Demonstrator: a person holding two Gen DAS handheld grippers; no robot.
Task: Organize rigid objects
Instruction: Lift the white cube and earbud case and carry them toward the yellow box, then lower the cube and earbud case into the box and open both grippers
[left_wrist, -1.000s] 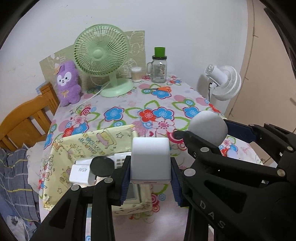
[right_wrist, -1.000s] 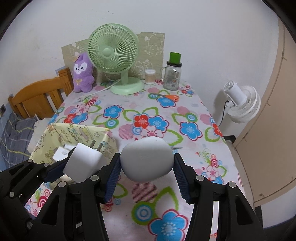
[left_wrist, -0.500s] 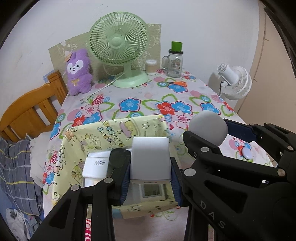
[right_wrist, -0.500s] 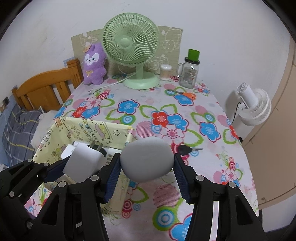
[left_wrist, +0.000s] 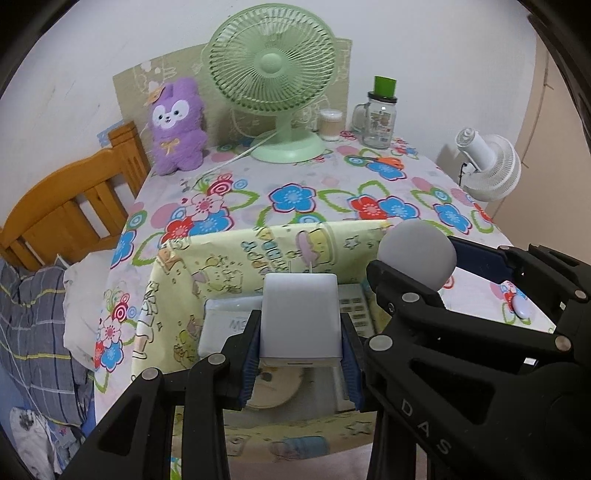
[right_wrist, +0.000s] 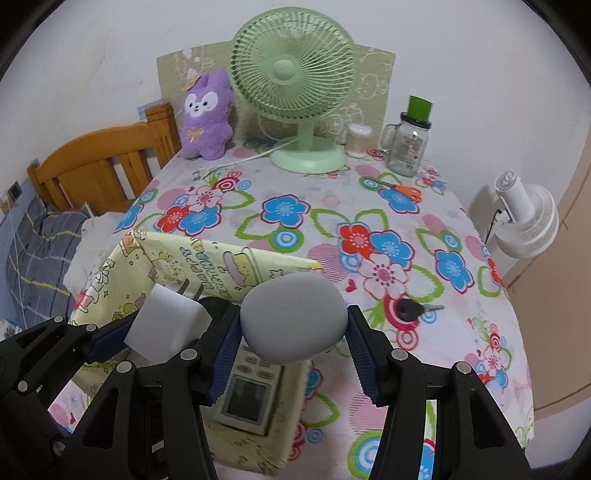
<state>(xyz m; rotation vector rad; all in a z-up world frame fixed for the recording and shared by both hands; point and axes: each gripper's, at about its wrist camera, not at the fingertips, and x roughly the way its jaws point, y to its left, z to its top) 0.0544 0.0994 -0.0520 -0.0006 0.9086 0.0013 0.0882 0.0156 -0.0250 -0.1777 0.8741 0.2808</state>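
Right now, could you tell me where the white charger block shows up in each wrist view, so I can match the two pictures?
Left wrist: the white charger block sits bottom centre, clamped in the left gripper over the yellow box.
Right wrist: the block is lower left, prongs up, beside the grey oval case.
Shared landmark: the green fan at the table's far end.

Right tongs (right_wrist: 293, 326) clamp a grey egg-shaped case (right_wrist: 293, 321) above the yellow cartoon-print fabric bin (right_wrist: 221, 258); left tongs (right_wrist: 162, 332) hold a white plug adapter (right_wrist: 164, 321).
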